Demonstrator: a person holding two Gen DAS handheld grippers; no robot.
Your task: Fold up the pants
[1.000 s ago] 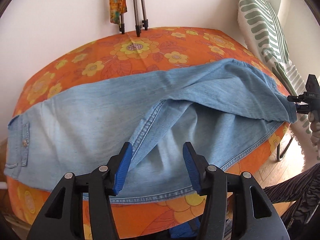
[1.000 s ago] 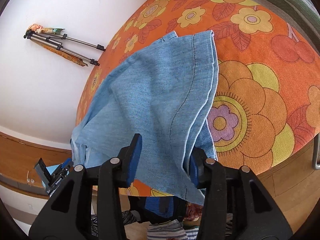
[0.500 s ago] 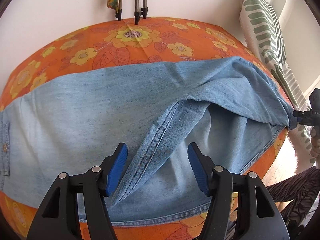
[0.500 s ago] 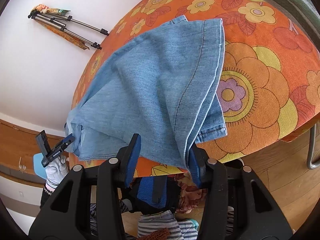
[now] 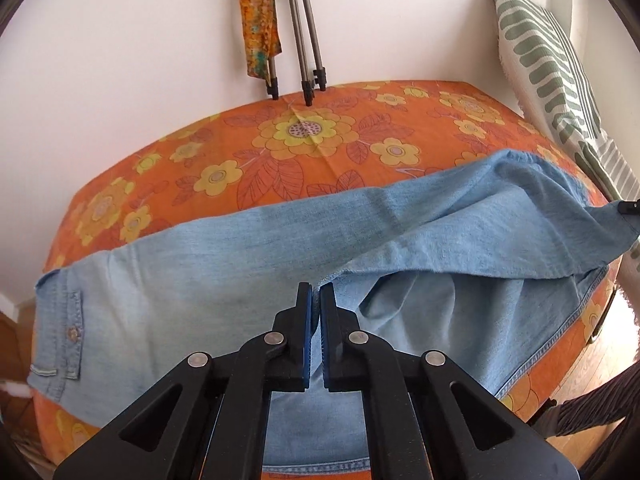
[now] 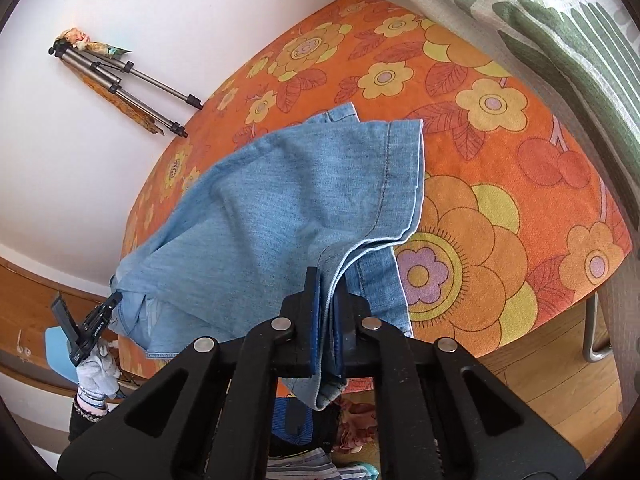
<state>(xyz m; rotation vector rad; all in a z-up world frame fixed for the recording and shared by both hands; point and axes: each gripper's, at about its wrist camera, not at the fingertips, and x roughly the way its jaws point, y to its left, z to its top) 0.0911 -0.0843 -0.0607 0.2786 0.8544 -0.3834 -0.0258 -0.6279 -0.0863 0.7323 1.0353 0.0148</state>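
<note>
Light blue jeans (image 5: 224, 264) lie lengthwise across an orange flowered table (image 5: 304, 136), waistband and back pocket at the left, leg ends at the right. My left gripper (image 5: 316, 292) is shut on the seam edge of the upper leg near the middle and lifts it. My right gripper (image 6: 326, 280) is shut on the stacked leg hems (image 6: 360, 248), held above the table's right edge. The upper leg hangs taut between both grippers over the lower leg (image 5: 460, 320). The left gripper also shows in the right wrist view (image 6: 116, 300).
A tripod (image 5: 304, 40) and a patterned cloth (image 5: 258, 16) stand against the white wall behind the table. A green-striped cushion (image 5: 560, 80) leans at the right. Wooden floor (image 6: 540, 360) and a pile of clothes (image 6: 312, 448) lie below the table edge.
Both grippers were open around the denim and have closed on it. The upper leg is now lifted and pulled taut, and the left camera has drawn back.
</note>
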